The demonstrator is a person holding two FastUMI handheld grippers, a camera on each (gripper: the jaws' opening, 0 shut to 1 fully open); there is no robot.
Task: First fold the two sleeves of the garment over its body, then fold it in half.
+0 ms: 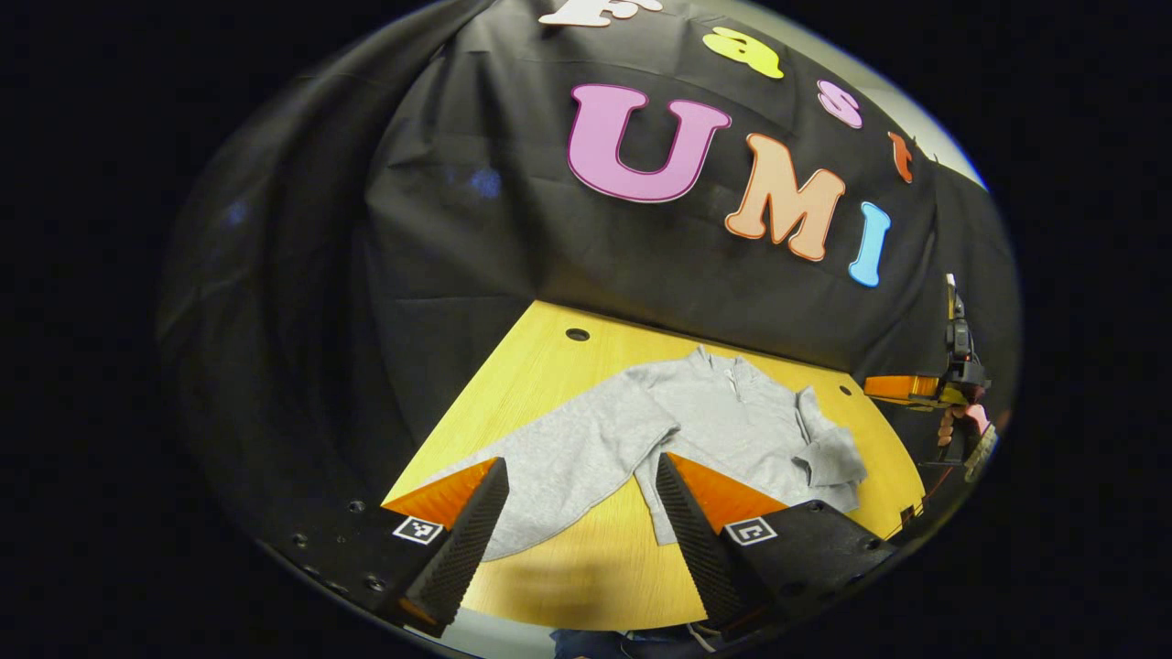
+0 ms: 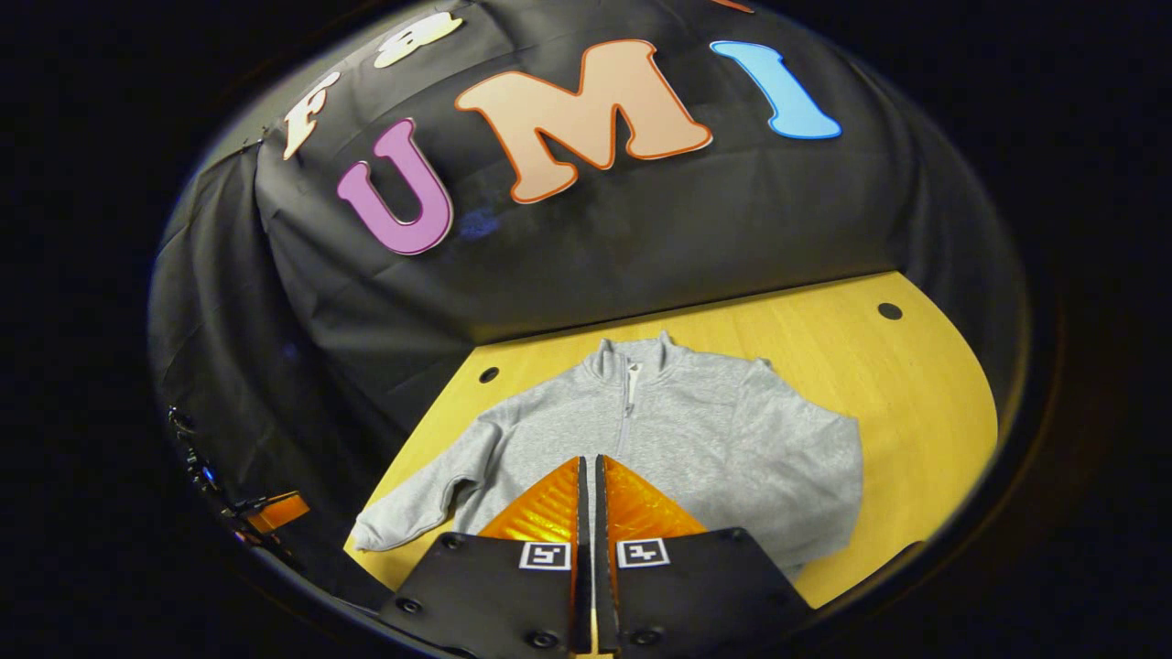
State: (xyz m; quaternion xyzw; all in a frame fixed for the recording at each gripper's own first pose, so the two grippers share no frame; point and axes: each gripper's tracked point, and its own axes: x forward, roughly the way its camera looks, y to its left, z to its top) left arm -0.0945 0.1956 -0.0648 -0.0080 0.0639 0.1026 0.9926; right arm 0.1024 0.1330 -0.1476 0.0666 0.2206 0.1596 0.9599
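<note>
While the grey garment point(image 2: 696, 439) lies flat on the yellow wooden bench point(image 2: 925, 412), its collar and short zip point toward the black cloth wall point(image 2: 641, 247) behind the bench. In the right gripper view, the sleeve on the right side of the garment is already folded in over the body, so that edge makes a rounded outline, and the other sleeve point(image 2: 417, 503) is spread out to the left of the body, with its cuff close to the front edge of the bench. The right claw point(image 2: 591, 476) is pressed together, its two fingers side by side with only a thin slit between them and nothing caught there; it hangs above the lower middle part of the garment. In the left gripper view, the left claw point(image 1: 579, 476) is spread wide, with nothing between its fingers, and it sits over the outstretched sleeve point(image 1: 568, 458), which passes through the gap between the fingers in this view; I cannot tell whether the fingers touch the cloth. The folded sleeve point(image 1: 824, 448) lies on the far side of the garment from this claw. Beyond that side of the garment, at the edge of the left gripper view, a hand point(image 1: 957, 421) holds the other gripper. Several small dark round holes point(image 1: 577, 334) are in the bench near the garment's collar side.
</note>
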